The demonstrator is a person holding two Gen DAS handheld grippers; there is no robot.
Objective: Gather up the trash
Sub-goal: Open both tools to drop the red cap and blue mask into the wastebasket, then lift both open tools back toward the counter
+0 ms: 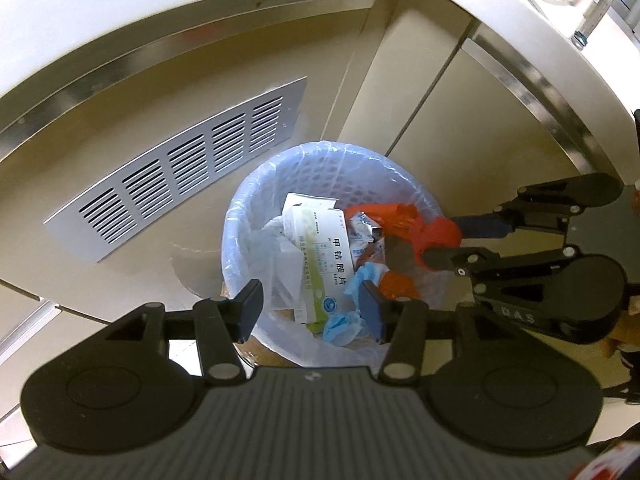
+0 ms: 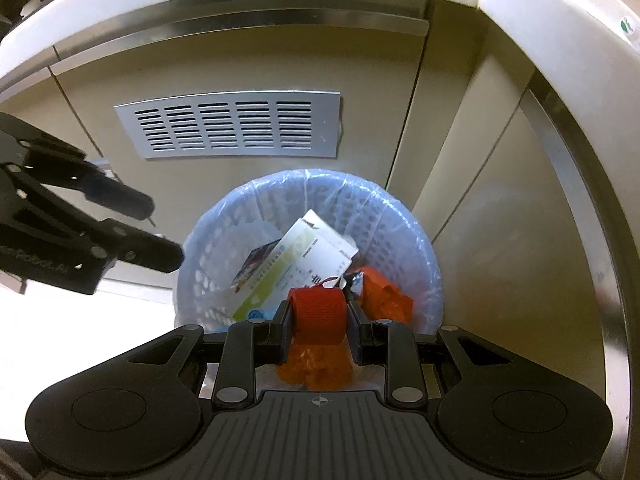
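Right gripper [image 2: 318,316] jaws clamp a red cap [image 2: 318,314] over the lined bin [image 2: 416,240]; at nine o'clock, the left gripper [image 1: 310,306] jaws hang empty, apart.

Even, warm indoor light, heavy fisheye bending around the bin [image 1: 332,236], white surface [image 1: 120,12] above it washed out by glare, soft shadow left of the bin, tongs' bodies (nearest the lens) slightly blurred
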